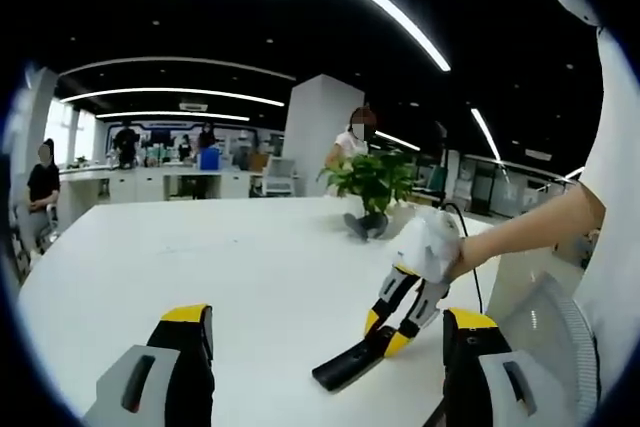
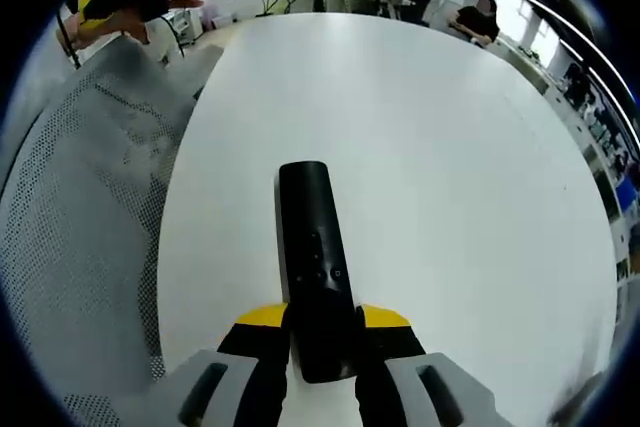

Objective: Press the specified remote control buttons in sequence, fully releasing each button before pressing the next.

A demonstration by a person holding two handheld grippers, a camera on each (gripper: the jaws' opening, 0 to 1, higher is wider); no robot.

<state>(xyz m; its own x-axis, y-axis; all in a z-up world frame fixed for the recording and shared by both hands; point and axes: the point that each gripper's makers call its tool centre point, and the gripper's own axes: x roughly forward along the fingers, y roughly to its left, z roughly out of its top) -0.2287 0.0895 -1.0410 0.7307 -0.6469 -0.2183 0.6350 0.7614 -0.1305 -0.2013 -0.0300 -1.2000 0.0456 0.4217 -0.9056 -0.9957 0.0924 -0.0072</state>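
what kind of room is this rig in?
Probably an open-plan office or lab. A large white table holds the black remote, with a potted plant at its far edge, desks with people behind it, long ceiling light strips overhead, and a mesh chair alongside.

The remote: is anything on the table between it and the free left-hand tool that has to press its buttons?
Nothing visible. The remote lies on bare white table, held by the right gripper; the left gripper sits open nearby. The plant stands well behind.

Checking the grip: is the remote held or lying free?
Held: the right gripper is shut on the remote, yellow-tipped jaws flanking its near end.
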